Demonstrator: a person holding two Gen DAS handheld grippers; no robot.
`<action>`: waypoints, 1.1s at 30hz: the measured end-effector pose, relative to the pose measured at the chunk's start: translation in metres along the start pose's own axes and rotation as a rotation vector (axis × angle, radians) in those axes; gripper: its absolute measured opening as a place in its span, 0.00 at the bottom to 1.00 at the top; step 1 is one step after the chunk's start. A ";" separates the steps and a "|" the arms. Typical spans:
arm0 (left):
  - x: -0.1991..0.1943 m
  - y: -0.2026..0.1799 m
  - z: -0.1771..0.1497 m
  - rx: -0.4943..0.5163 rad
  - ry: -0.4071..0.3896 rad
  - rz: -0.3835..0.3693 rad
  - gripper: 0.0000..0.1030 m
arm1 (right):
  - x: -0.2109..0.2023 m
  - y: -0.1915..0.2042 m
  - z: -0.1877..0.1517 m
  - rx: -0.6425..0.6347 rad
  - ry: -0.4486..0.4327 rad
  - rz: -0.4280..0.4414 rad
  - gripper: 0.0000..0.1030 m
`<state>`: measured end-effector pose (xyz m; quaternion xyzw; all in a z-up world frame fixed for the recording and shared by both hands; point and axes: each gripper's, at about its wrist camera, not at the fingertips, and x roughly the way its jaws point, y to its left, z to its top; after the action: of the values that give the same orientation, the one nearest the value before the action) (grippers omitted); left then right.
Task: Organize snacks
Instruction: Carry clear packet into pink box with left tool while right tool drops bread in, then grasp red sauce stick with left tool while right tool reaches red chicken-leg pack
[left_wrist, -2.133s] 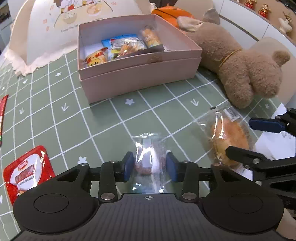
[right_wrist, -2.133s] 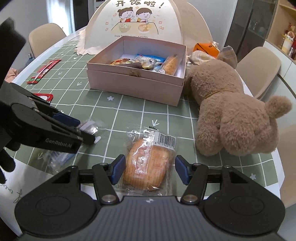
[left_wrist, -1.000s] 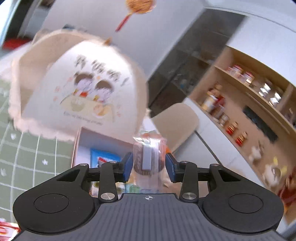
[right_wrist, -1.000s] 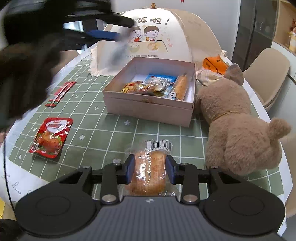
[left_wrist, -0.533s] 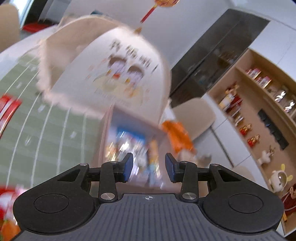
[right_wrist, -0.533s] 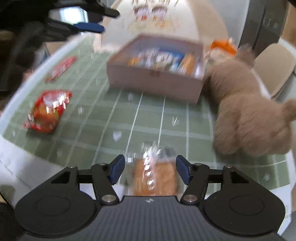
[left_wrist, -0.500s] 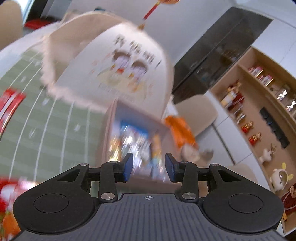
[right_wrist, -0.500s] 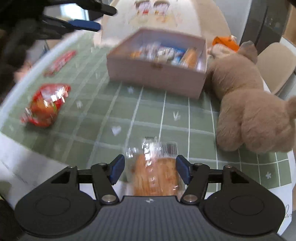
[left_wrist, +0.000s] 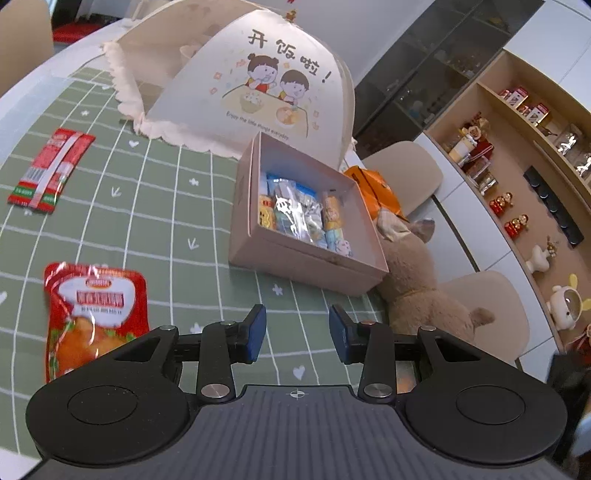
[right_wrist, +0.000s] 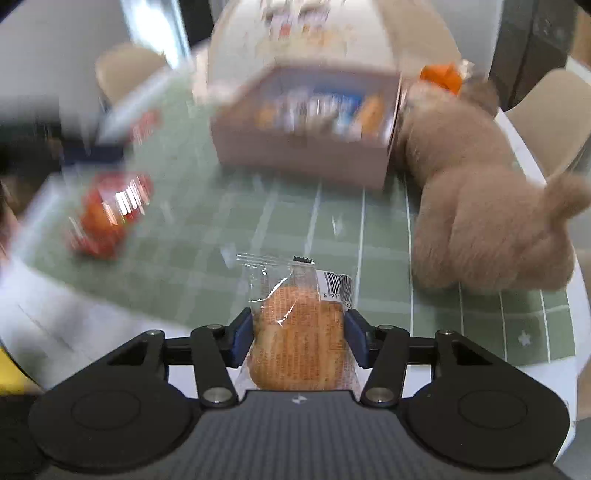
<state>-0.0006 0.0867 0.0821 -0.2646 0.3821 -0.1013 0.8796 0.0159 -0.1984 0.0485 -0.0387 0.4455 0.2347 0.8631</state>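
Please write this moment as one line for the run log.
left tongs: open, empty | right tongs: just closing, shut on wrapped bread | pink box: holds snacks | red pouch: on table

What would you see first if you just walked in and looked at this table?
Probably the fluffy brown teddy bear lying right of the pink snack box. Behind the box stands a big tent-shaped food cover with cartoon children on it, and the right gripper is squeezing a wrapped bun.
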 end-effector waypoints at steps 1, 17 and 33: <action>-0.001 0.000 -0.002 -0.002 0.006 -0.001 0.40 | -0.013 -0.006 0.011 0.028 -0.050 0.018 0.50; -0.044 0.009 -0.010 -0.006 -0.047 0.068 0.40 | -0.002 -0.024 0.173 0.088 -0.405 0.030 0.69; -0.069 0.105 0.048 -0.154 -0.270 0.340 0.40 | 0.050 0.045 0.094 -0.099 -0.204 0.082 0.69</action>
<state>-0.0156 0.2196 0.0955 -0.2740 0.3067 0.1139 0.9044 0.0909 -0.1137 0.0718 -0.0389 0.3446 0.2939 0.8907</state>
